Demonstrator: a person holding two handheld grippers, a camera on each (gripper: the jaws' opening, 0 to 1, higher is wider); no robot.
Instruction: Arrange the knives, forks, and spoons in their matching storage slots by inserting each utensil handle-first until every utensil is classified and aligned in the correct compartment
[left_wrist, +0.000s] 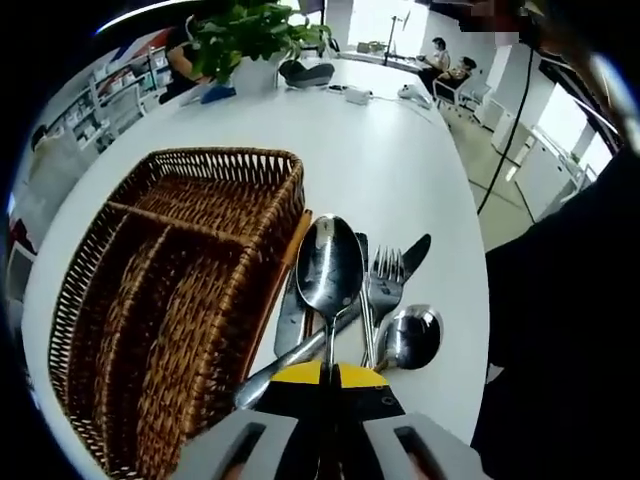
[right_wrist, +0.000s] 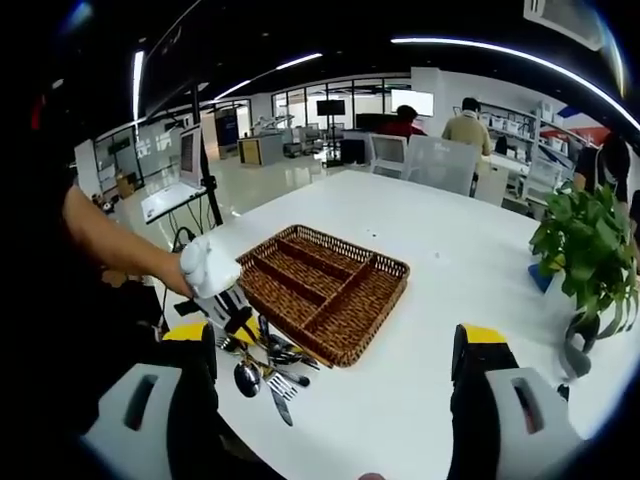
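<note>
My left gripper is shut on the handle of a spoon, whose bowl points away from me over the pile. Below it on the white table lie a fork, a second spoon and knives. The brown wicker basket with long compartments sits just left of them. In the right gripper view, my right gripper is open, jaws wide apart, well back from the basket. There the left gripper, in a white-gloved hand, hovers over the utensil pile.
A potted plant stands on the table right of the basket, and appears as the plant at the far end in the left gripper view. People sit at desks behind. The table edge runs close by the utensils.
</note>
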